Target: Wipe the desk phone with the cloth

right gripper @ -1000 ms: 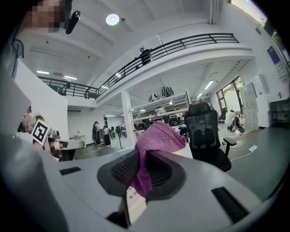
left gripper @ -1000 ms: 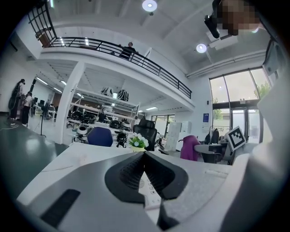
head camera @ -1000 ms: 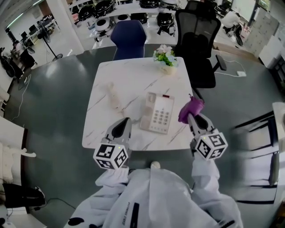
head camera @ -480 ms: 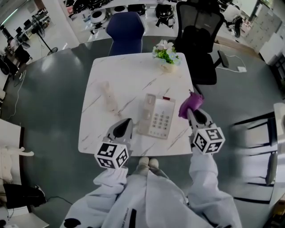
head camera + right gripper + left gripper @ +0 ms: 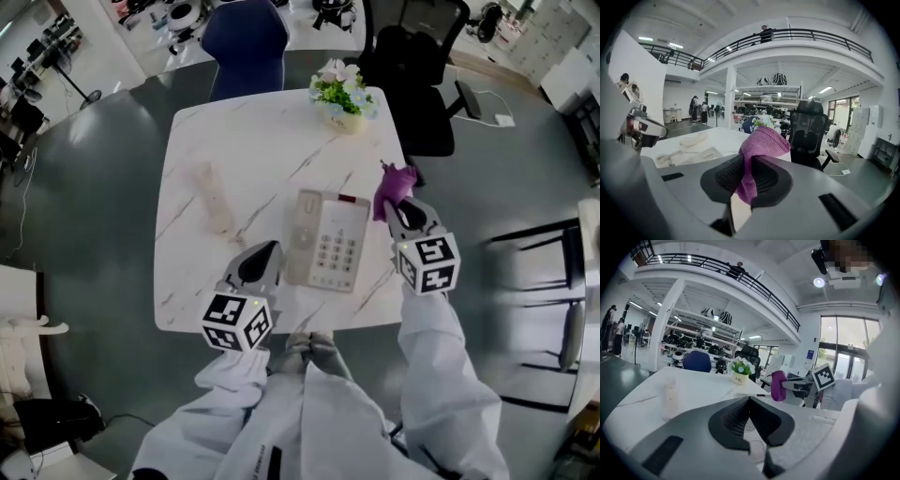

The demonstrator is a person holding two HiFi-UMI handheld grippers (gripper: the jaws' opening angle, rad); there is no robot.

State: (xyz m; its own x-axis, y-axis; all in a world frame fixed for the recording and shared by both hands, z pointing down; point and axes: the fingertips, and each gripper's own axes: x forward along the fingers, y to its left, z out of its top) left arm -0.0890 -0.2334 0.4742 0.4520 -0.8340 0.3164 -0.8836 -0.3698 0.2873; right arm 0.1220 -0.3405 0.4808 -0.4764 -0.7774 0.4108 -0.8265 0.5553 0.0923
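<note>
On the marble table (image 5: 234,131), the desk phone (image 5: 326,239) sits flat near the front edge. It's cream-coloured, with the keypad facing up, a small dark strip at its far end and the cradle side bare. Its pale handset (image 5: 214,199) lies well apart to the left. Just off the phone's far right corner is the right gripper (image 5: 401,211), clamped tight on a bunched purple cloth (image 5: 392,187). The fabric sticks up past the jaws, beside the phone and not on it. At the near left corner the left gripper (image 5: 265,248) has its jaws together with nothing between them. Compared with a second ago, the cloth has slid from level with the keypad up to the phone's far corner, a touch closer in. The left gripper has kept its spot.
</note>
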